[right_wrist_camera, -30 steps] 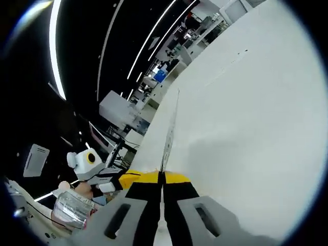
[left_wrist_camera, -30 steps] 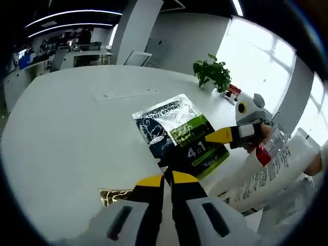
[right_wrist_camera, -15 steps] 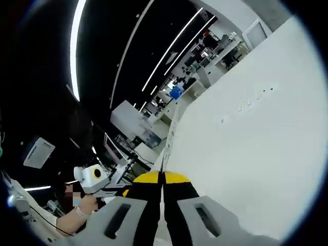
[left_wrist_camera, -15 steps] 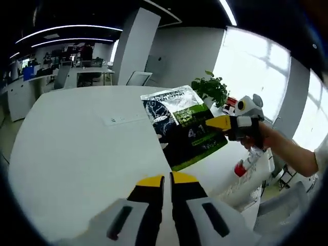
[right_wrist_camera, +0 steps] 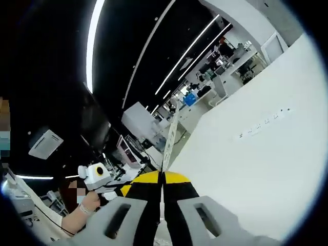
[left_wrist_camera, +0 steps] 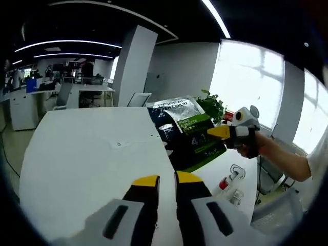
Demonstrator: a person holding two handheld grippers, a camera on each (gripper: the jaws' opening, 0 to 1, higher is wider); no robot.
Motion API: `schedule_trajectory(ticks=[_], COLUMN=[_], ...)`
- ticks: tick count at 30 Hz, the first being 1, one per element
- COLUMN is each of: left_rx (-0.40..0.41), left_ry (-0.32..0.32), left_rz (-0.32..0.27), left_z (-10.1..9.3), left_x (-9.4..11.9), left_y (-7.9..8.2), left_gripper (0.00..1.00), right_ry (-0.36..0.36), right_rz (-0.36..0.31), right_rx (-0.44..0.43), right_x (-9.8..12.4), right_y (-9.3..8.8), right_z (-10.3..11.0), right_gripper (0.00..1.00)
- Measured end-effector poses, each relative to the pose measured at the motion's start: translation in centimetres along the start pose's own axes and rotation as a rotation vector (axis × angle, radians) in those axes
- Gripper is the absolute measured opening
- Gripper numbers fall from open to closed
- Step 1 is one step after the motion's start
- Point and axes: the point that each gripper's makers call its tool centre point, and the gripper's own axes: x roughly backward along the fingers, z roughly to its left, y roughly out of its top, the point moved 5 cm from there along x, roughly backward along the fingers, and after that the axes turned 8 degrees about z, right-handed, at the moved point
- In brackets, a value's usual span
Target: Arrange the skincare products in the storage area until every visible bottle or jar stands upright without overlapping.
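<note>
Left gripper view: camera raised above the white desk (left_wrist_camera: 87,154), facing along its own jaws across the desktop toward the windows (left_wrist_camera: 251,82) and a potted plant (left_wrist_camera: 212,105), with the right gripper (left_wrist_camera: 218,132) in the middle distance. Right gripper view: camera rolled steeply, close over the same desk (right_wrist_camera: 256,154), facing the dark ceiling with its light strips (right_wrist_camera: 95,31) and the left gripper (right_wrist_camera: 123,190). Both views share the desk and distant office workstations.

Yellow-tipped black jaws, grey hand-held gripper (left_wrist_camera: 166,180) body
</note>
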Motion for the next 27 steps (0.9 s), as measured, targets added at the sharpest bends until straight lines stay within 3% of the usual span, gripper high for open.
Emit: schedule_trajectory(ticks=[8, 12, 18, 20, 23, 27], left_rx=[-0.021, -0.016, -0.013, 0.026, 0.017, 0.045], left_ry=[-0.079, -0.129, -0.146, -0.182, -0.181, -0.227], left_rz=[-0.055, -0.112, -0.130, -0.146, -0.151, -0.160], left_z=[-1.7, -2.5, -2.7, -2.9, -3.3, -3.7], left_x=[1.9, 3.0, 4.1, 4.5, 4.9, 4.9], left_y=[2.0, 3.5, 3.9, 4.0, 3.9, 3.9], left_gripper=[0.17, 0.21, 0.25, 0.27, 0.28, 0.32], right_ry=[0.044, 0.065, 0.121, 0.127, 0.149, 0.166], right_rz=[-0.005, 0.003, -0.001, 0.007, 0.012, 0.020], right_rx=[0.036, 0.050, 0.062, 0.073, 0.076, 0.081], right_x=[0.5, 0.6, 1.0, 1.1, 1.3, 1.4], right_y=[0.5, 0.0, -0.4, -0.8, -1.4, -2.1], right_z=[1.9, 3.2, 5.7, 6.3, 7.3, 8.3], right_gripper=[0.01, 0.01, 0.01, 0.01, 0.01, 0.01])
